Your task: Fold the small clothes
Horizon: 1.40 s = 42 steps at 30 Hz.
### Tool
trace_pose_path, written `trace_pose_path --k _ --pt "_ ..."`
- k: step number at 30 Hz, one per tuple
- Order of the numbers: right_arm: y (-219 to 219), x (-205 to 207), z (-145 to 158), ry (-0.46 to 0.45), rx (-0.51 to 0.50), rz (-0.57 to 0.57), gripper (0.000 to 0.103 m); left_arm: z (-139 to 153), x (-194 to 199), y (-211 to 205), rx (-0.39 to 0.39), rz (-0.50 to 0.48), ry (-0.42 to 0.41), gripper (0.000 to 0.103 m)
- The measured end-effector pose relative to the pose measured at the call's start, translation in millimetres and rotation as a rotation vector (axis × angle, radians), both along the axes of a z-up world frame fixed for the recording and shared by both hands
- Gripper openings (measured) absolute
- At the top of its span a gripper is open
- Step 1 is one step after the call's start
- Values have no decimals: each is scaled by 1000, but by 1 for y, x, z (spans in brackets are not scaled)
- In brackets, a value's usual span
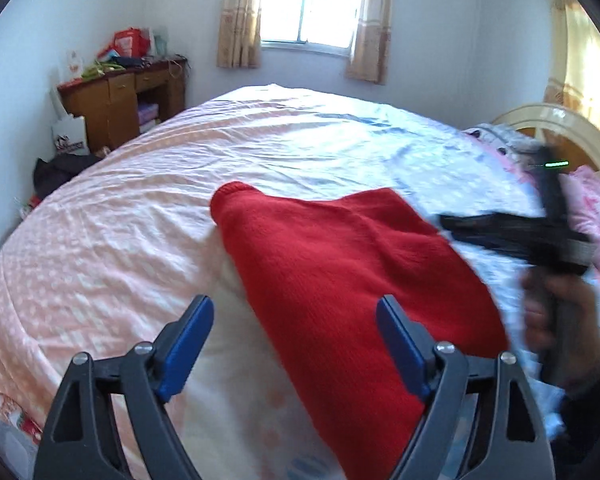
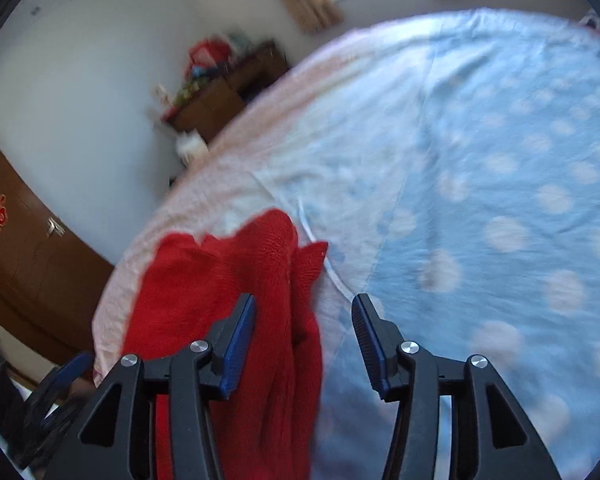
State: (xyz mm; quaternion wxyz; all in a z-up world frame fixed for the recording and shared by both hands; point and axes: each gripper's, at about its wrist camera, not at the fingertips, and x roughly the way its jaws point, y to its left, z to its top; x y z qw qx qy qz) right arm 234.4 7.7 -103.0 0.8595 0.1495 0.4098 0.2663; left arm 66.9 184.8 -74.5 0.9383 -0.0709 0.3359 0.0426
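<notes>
- Left tongs (image 1: 296, 336) gape wide above the bed (image 1: 148, 184), gripping nothing.
- Right tongs (image 2: 303, 336) stand partly open, empty, pads clear of the cloth.
- Red knit garment (image 1: 340, 272) lies folded on the bed below both tongs.

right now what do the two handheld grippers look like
Both the left gripper and the right gripper have black plastic scissor-like arms with silver pivot rivets and blue ribbed pads lining the jaws. From the left view, the right tool shows a black pistol-style handle and a small green light.
</notes>
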Motion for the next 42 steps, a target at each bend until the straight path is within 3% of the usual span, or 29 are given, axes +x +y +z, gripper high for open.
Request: trace_pose_path --k 4,7,13,17,19,21,23,25,27,31,32,33,35,38,42 --pt "8 -45 33 -126 29 142 51 -20 11 3 47 32 20 86" --pt "31 -60 31 -111 34 280 52 -33 9 6 50 42 59 87" --pt "35 -53 -8 -41 -90 222 51 -42 4 13 5 66 59 103" --pt "15 -58 -15 -25 -147 183 50 -34 -6 13 -37 81 69 101" --pt "-1 -69 -15 -12 -92 171 45 -22 -18 8 -29 67 40 100" --pt "-6 -85 -10 -35 -88 187 29 -13 -26 -2 2 41 5 102" --pt "-1 -93 -10 -36 -109 211 16 -13 -24 -10 32 22 7 102" --pt "4 -94 -20 -8 -187 205 13 -25 -17 -14 65 22 44 102" --pt "0 -92 -37 10 -210 184 14 -41 -11 -14 64 20 86 103" --pt "-6 -94 -29 -2 -197 182 14 -44 -15 10 -84 41 83 103" --pt "-7 -95 -22 -16 -181 182 19 -40 -16 15 -98 60 80 103" --pt "-11 -95 -13 -33 -149 169 31 -36 -16 15 -105 74 74 103" --pt "-14 -92 0 -62 -119 139 40 -26 -17 19 -131 88 48 103" --pt "-7 -89 22 -158 -109 142 40 -15 -12 22 -109 120 8 103" --pt "31 -71 33 -172 -82 265 40 -18 10 24 -9 177 13 103"
